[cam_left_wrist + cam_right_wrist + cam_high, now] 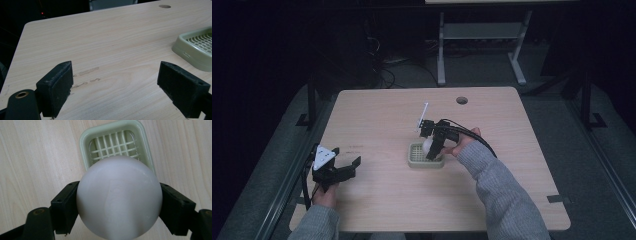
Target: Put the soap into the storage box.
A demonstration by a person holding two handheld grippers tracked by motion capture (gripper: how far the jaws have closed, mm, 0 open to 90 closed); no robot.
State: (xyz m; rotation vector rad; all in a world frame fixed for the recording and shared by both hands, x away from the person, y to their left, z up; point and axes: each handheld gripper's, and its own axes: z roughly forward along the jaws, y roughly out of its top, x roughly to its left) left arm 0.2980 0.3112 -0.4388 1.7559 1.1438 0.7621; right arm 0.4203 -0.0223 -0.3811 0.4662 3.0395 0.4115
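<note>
A white ball (118, 197) sits between the two black jaws of my right gripper (119, 205), which is shut on it and points down over a pale green slatted basket (86, 141). From the high view the ball (428, 145) hangs just above the basket (414, 161) near the table's middle, under the right gripper (432, 149). Near the front left of the table my left gripper (347, 167) rests low with its jaws wide apart and nothing between them. The left gripper view has the basket (182, 47) off to the right, beyond the open left gripper (116, 87).
The light wooden table (377, 110) has a round cable hole (461, 100) at its far edge and faint scuff marks (86, 76) in front of the left gripper. A white desk frame (482, 45) and cables stand on the dark floor behind.
</note>
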